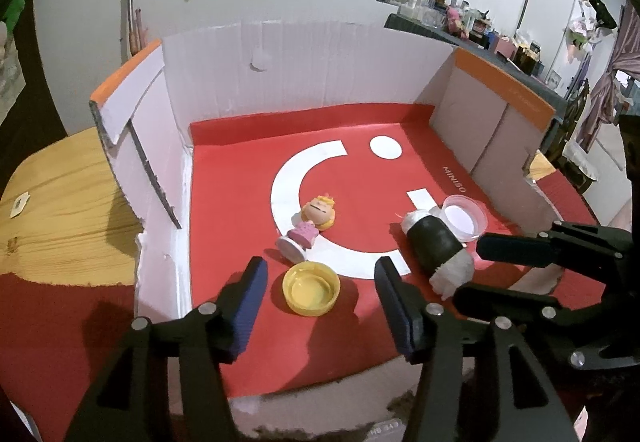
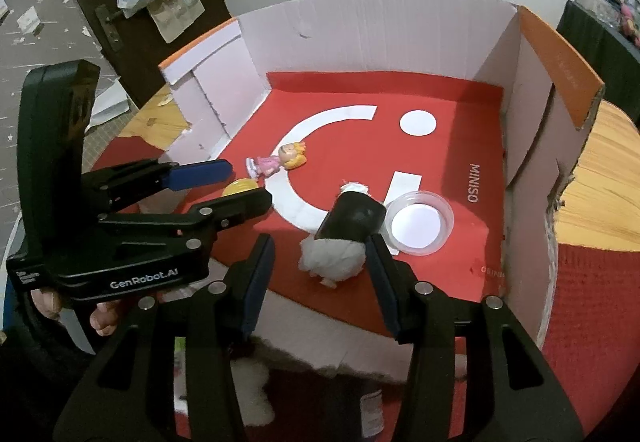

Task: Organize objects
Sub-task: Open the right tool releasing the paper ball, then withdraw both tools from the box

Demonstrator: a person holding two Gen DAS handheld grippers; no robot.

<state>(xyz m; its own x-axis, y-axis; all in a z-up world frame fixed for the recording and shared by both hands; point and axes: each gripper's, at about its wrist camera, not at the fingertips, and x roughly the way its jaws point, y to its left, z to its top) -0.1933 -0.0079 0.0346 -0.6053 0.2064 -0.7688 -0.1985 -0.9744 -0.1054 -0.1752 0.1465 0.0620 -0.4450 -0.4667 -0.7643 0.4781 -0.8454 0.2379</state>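
Observation:
A yellow cap [image 1: 311,294] lies open side up on the red floor of a cardboard box [image 1: 320,62]. My left gripper [image 1: 320,270] stands open around the cap, its pads clear of it. Behind it a small pink-dressed figurine [image 1: 310,222] lies on its side. A black roll with white fluffy ends [image 2: 344,238] lies between the fingers of my right gripper [image 2: 320,246], which is open; its right finger is close against the fluff and the left finger is apart. A clear round lid [image 2: 420,222] sits beside the roll. From the right wrist, the left gripper [image 2: 244,184] half hides the cap [image 2: 239,187].
White box walls [image 2: 380,26] with orange flaps enclose the floor on three sides; the front is low. The box stands on a wooden table [image 1: 60,210] partly covered by red cloth [image 2: 592,302]. A person's fingers [image 2: 100,318] grip the left tool.

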